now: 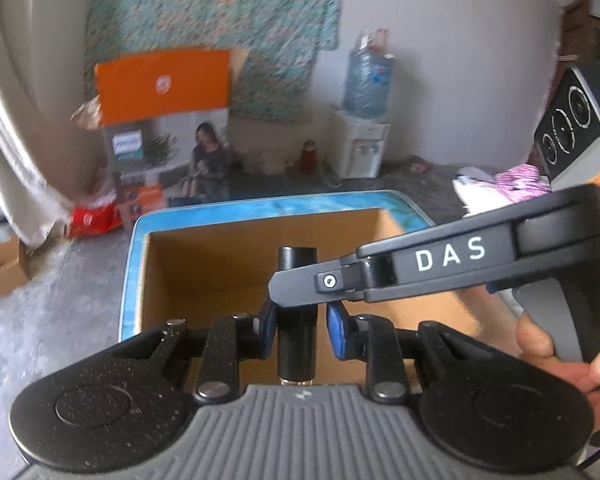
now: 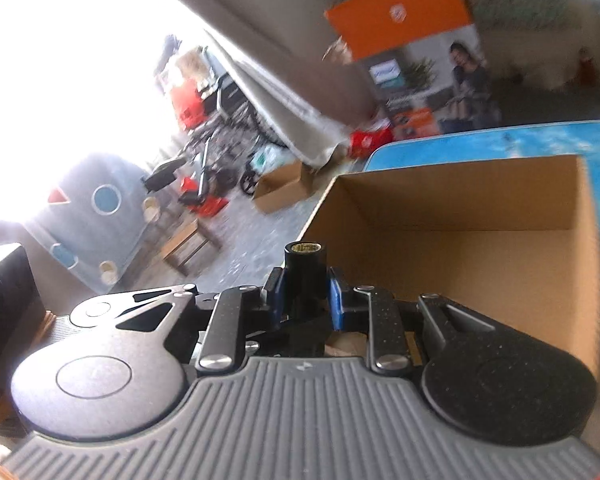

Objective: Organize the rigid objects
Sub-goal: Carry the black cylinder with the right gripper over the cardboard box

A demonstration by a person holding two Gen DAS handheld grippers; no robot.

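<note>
- There was one black tube [image 1: 296,320], and both views showed it.
- There was one open cardboard box [image 1: 204,264]. It sat on a blue mat [image 1: 260,205] on the floor, close to the mat's far edge.
- There were two claws: the left gripper [image 1: 298,330] and the right gripper [image 2: 305,298].
- In the left wrist view, the tube stood upright between the left gripper's two blue pads [image 1: 335,330]. There was a small gap on each side, so the claw was narrow but not squeezing the tube.
- In that same view, the right gripper [image 1: 296,292] came in from the right side, lying almost flat and pointing left. Its tip crossed the tube's upper part. A hand [image 1: 560,360] held its handle at the right edge.
- In the right wrist view, the right gripper's blue pads [image 2: 336,300] pressed on both sides of the tube, so this claw held it. The tube's open end, with a gold ring inside, faced up.
- The tube was above the box, near the box's near left corner.
- Past the mat's far edge stood one orange box [image 1: 162,86] and one water cooler [image 1: 362,148] by the wall.
</note>
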